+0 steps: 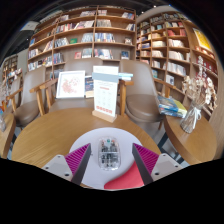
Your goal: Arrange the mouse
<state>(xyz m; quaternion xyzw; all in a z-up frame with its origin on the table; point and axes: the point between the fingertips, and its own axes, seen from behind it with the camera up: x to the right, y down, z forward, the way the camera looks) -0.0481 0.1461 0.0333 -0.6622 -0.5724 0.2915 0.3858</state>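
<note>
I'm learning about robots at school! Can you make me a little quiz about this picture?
1. True or false: the mouse sits between the pink pads.
2. What fills the room behind the round table? A) bookshelves B) windows C) beds
3. Fill in: two wooden ____ stand beyond the table.

Key: 1 true; the jaws stand open around the mouse with a gap each side. 2 A, bookshelves. 3 chairs.
</note>
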